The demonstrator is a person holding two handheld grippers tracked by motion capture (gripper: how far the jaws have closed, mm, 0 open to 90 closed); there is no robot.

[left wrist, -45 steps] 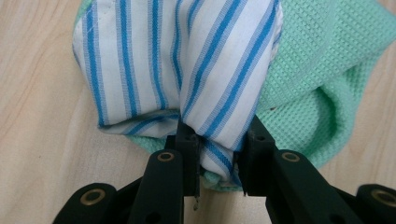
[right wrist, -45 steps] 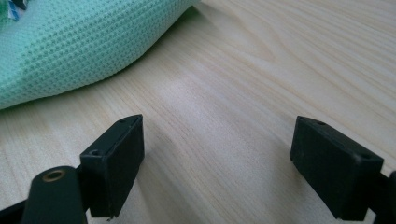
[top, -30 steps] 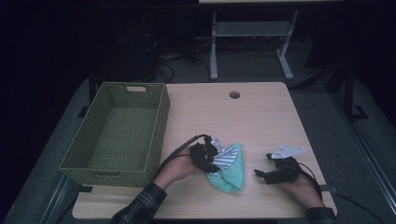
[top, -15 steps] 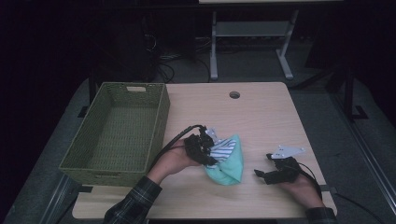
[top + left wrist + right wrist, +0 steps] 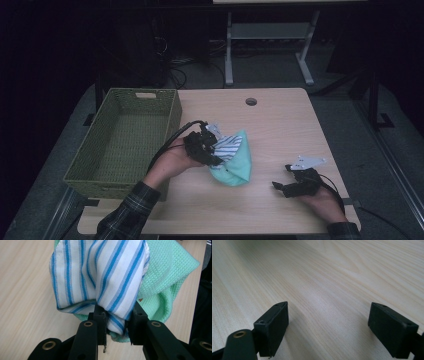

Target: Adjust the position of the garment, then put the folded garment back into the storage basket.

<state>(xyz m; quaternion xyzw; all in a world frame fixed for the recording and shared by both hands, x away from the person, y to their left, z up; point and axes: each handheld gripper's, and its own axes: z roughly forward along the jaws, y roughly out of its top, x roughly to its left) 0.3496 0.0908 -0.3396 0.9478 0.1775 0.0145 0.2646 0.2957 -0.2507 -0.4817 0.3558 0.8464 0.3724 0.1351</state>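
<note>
The left hand-held gripper (image 5: 116, 325) is clamped on a bunched blue-striped white cloth (image 5: 100, 277) with a green waffle-weave cloth (image 5: 167, 277) behind it; its own view shows this grip. The high view places the bundle mid-counter (image 5: 280, 120), beside a green woven basket (image 5: 125, 140). The right hand-held gripper (image 5: 328, 332) rests wide, holding nothing. The room beyond is dark.

room: dim | floor (image 5: 280, 75): grey carpet | back: white table frame (image 5: 270, 35), cables (image 5: 195, 62)
</note>
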